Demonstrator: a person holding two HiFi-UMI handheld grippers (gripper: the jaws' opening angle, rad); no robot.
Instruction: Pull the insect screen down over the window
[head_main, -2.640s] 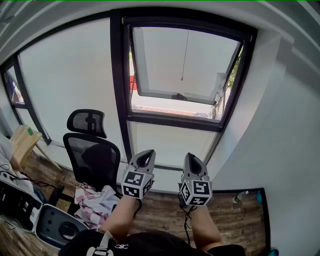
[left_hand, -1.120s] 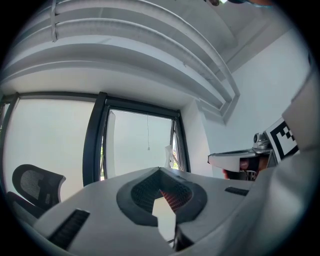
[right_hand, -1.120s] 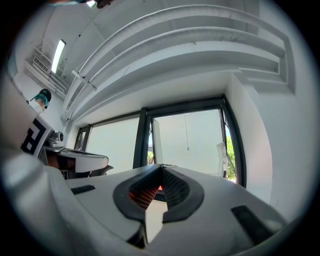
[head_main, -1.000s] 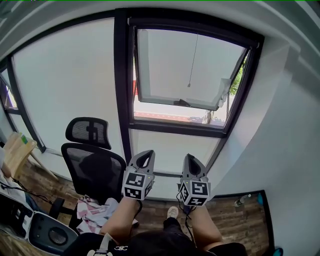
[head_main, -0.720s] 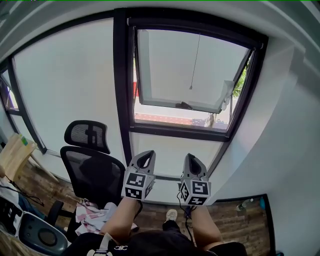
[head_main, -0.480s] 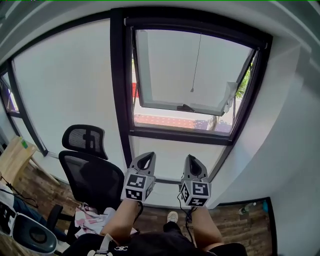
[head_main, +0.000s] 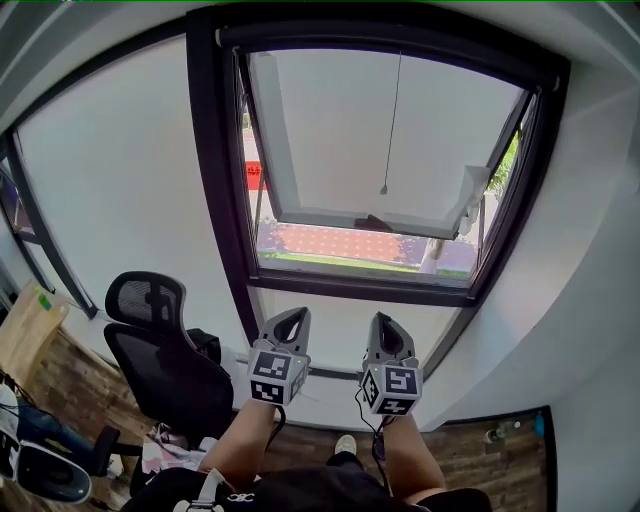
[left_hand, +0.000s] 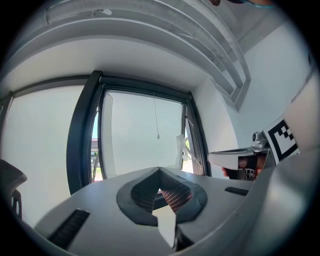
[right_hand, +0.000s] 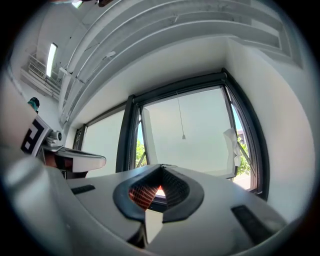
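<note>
Now left gripper (head_main: 294, 314) and right gripper (head_main: 384, 320) hang closed, empty, beneath the seemingly open window (head_main: 340, 130).

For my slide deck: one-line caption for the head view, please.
Left gripper and right gripper, fingers shut and empty, held before the open window; pull cord hangs untouched.

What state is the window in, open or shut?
Open: the sash tilts outward, and the ground outside shows through the gap under its lower edge.

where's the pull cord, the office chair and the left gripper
pull cord (head_main: 392, 120), head view, midway along the hanging string
office chair (head_main: 165, 365), head view, on the black backrest
left gripper (head_main: 297, 313), head view, at its closed tips
</note>
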